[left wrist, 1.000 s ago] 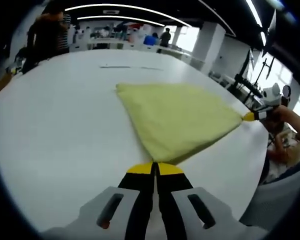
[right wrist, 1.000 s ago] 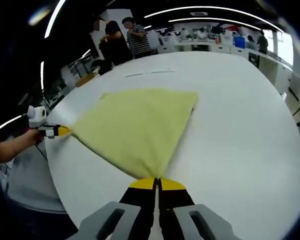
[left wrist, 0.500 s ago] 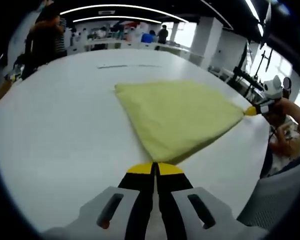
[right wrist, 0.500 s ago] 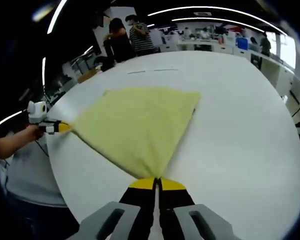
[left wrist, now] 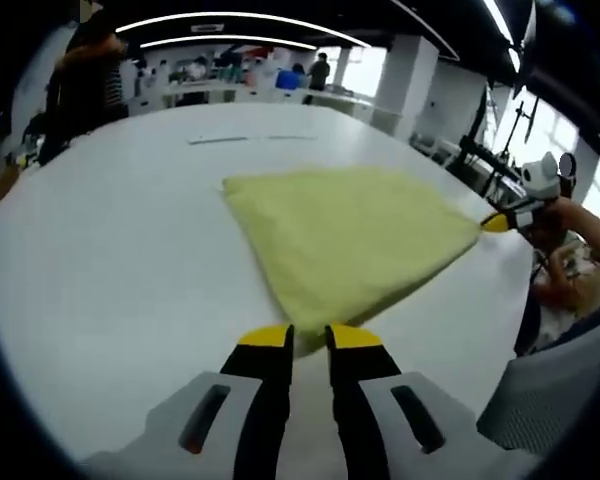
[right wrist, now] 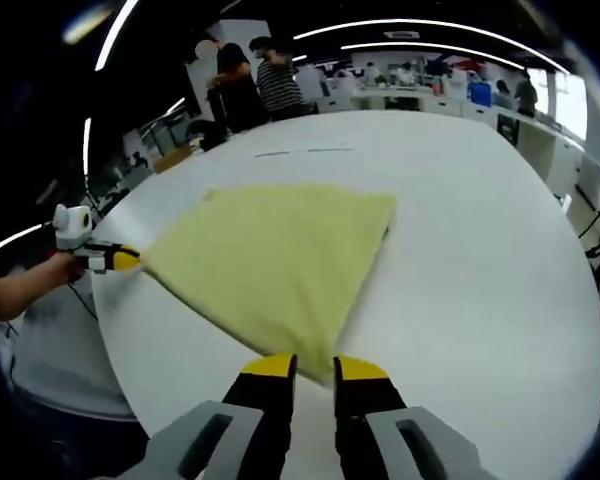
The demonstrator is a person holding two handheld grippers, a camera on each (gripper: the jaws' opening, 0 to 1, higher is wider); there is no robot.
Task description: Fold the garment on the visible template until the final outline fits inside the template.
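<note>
Both claws released, left claw [left wrist: 310, 338] and right claw [right wrist: 316, 367] at near corners of yellow garment [left wrist: 345, 240] flat on white table [left wrist: 110, 250]; risk: dragging a corner on retreat undoes fold.

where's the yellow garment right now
The yellow garment lies flat on the white table, with one corner at the open left gripper and another at the open right gripper.

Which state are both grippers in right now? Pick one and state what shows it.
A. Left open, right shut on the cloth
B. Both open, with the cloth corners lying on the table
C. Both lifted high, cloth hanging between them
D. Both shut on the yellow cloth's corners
B: the left gripper and right gripper each show a gap between their yellow tips, and the yellow cloth lies flat on the white table.
</note>
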